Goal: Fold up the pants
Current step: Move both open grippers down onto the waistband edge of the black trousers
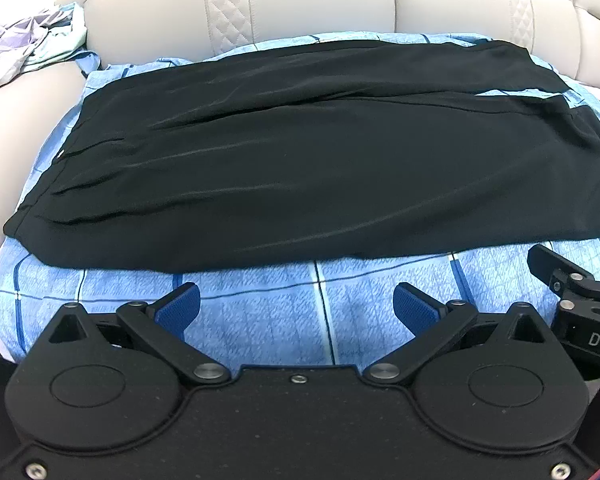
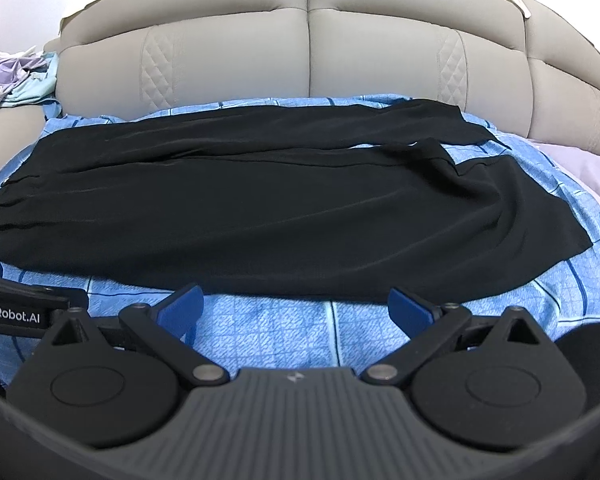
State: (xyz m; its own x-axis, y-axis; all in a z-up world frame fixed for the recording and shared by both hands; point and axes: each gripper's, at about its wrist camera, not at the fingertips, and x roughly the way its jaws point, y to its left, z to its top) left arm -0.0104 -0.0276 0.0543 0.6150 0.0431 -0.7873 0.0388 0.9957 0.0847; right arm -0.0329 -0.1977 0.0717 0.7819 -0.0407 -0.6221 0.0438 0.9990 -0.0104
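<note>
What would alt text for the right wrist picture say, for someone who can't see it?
Black pants lie spread flat on a blue checked sheet over a beige sofa. In the foreground the right tongs are open, holding nothing, just short of the pants' near edge; part of the left tongs shows at left.

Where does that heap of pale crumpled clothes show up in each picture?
Left wrist view: heap of pale crumpled clothes, top left corner.
Right wrist view: same heap, left edge, upper part.
Shared landmark: the quilted diamond panel on the beige sofa back, right of the heap.
</note>
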